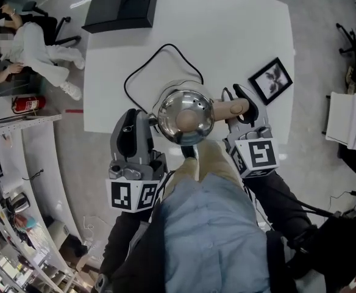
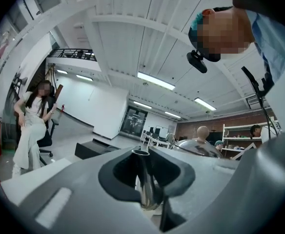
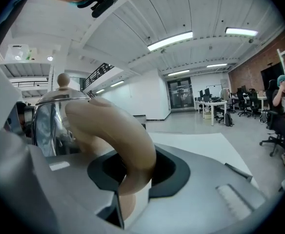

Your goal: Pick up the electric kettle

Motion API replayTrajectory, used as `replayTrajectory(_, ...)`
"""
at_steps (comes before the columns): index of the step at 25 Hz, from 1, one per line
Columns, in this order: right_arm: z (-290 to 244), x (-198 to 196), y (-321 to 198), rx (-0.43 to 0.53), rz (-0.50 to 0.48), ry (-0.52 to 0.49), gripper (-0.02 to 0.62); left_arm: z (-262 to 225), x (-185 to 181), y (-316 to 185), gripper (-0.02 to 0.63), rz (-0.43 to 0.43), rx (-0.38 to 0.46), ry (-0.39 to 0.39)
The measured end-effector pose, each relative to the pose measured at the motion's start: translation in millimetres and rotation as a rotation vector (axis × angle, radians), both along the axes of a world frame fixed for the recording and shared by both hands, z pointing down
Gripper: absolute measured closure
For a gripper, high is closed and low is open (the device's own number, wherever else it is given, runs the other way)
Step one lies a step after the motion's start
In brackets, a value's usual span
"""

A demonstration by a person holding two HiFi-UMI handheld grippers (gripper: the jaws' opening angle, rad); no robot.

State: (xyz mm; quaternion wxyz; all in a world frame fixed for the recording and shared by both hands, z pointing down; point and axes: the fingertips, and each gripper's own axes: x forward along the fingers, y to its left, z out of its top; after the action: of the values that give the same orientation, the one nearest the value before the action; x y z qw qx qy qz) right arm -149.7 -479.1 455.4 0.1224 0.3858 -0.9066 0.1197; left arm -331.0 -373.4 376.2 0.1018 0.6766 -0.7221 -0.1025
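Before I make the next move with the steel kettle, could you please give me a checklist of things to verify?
1. The right gripper is shut on the curved beige handle of the shiny steel electric kettle: ok.
2. The left gripper is shut on the steel spout: ok.
3. The domed lid is seated, knob on top: ok.
4. The black power cord is free of the kettle: cannot tell; it loops on the white table just behind the kettle.
5. The black-framed picture is out of the way: ok, it lies apart, to the right.
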Motion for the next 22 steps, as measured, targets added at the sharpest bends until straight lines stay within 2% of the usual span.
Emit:
replayTrajectory(11, -107.0, 15.5, 18.9, 0.105, 0.003, -0.041, 0.474, -110.5, 20.4, 25.2, 0.554, 0.01, 0.119, -0.089)
replayTrajectory(22, -118.7, 18.7, 14.0, 0.119, 0.011, -0.056, 0.476, -121.7, 23.6, 20.0, 0.554, 0.013, 0.129, -0.097)
